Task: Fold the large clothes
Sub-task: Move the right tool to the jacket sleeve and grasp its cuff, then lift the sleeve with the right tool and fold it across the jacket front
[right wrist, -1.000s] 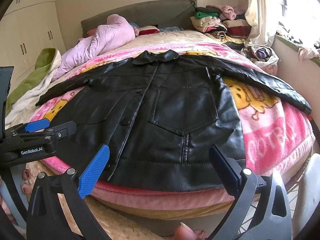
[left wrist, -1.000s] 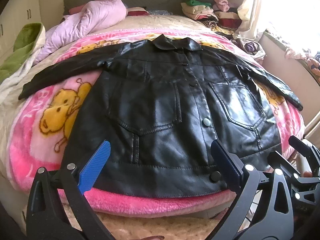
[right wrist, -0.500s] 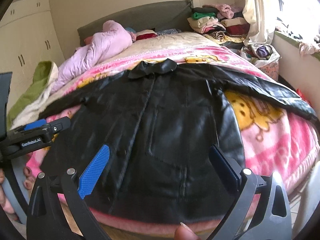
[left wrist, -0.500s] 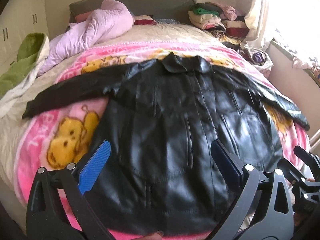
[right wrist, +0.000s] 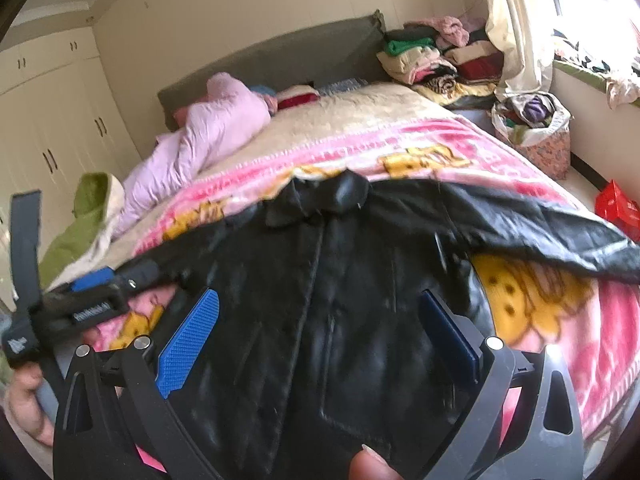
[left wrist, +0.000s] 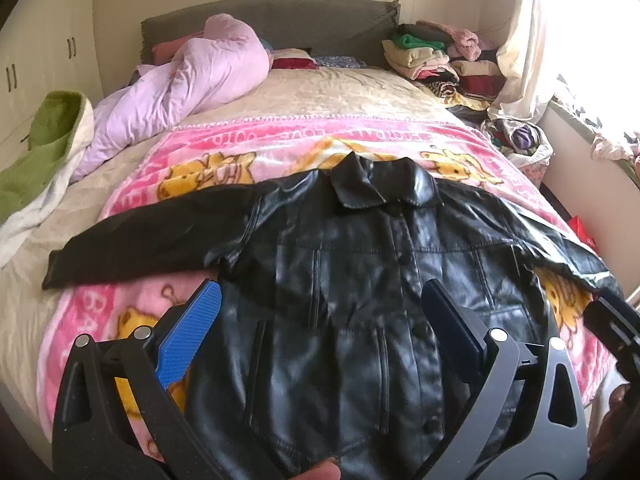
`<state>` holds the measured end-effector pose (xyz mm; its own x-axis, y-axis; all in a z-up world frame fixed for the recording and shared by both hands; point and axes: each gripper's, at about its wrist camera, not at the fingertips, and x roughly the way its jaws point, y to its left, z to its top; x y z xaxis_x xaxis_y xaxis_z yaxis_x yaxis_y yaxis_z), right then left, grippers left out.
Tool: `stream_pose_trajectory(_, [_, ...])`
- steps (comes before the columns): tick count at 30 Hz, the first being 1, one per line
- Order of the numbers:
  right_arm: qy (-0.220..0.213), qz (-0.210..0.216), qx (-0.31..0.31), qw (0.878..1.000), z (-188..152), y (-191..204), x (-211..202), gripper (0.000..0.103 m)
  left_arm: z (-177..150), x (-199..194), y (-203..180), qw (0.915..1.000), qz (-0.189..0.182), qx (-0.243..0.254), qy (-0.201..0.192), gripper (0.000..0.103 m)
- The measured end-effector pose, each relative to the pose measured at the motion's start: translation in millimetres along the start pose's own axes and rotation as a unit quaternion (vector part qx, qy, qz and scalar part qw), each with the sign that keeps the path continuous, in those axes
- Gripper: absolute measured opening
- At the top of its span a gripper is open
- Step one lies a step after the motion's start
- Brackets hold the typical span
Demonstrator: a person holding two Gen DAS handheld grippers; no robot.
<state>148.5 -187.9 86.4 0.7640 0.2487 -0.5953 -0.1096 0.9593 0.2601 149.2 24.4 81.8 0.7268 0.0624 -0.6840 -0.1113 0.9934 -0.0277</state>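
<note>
Overhead, both grippers hang above a black leather jacket (left wrist: 360, 300) spread face-up and buttoned on a pink cartoon blanket (left wrist: 224, 152), its collar (left wrist: 380, 184) toward the grey headboard (left wrist: 280, 20) and its sleeves stretched out to either side of the collar; the left gripper (left wrist: 320, 328) is spread wide with nothing between its blue pads, over the jacket's left front, and the right gripper (right wrist: 320, 328) is likewise spread and empty over the right front panel, in a blurred view. By its glossy, creased look the jacket is likely heavy, fairly stiff and somewhat slick, so it should hold a fold but may slip from a shallow pinch; the firm seamed edges, the left sleeve cuff (left wrist: 60, 268) or the shoulder seams beside the collar, look the surest places to grip
</note>
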Motion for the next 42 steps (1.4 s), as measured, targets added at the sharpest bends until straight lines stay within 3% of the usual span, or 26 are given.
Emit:
stream_pose_trajectory(12, [-0.046,-0.017,0.044,0.998,66.4,-28.4,17.1,0.099,45.4,31.9,-15.2,1.0,-0.004,0.002,-0.002,0.094])
stream_pose_trajectory(25, [-0.055,-0.1,0.143,0.983,75.7,-127.9,47.2,0.099,61.8,99.1,-39.9,0.9996,-0.011,-0.005,0.025,0.094])
stream_pose_trajectory(34, [-0.054,-0.177,0.255,0.949,47.0,-213.3,52.6,0.099,48.7,142.3,-66.0,0.9978,-0.037,0.009,0.054,0.094])
stream_pose_trajectory(42, [-0.072,-0.247,0.362,0.896,11.2,-273.1,34.9,0.099,31.9,172.1,-90.6,0.9947,-0.052,0.031,0.083,0.094])
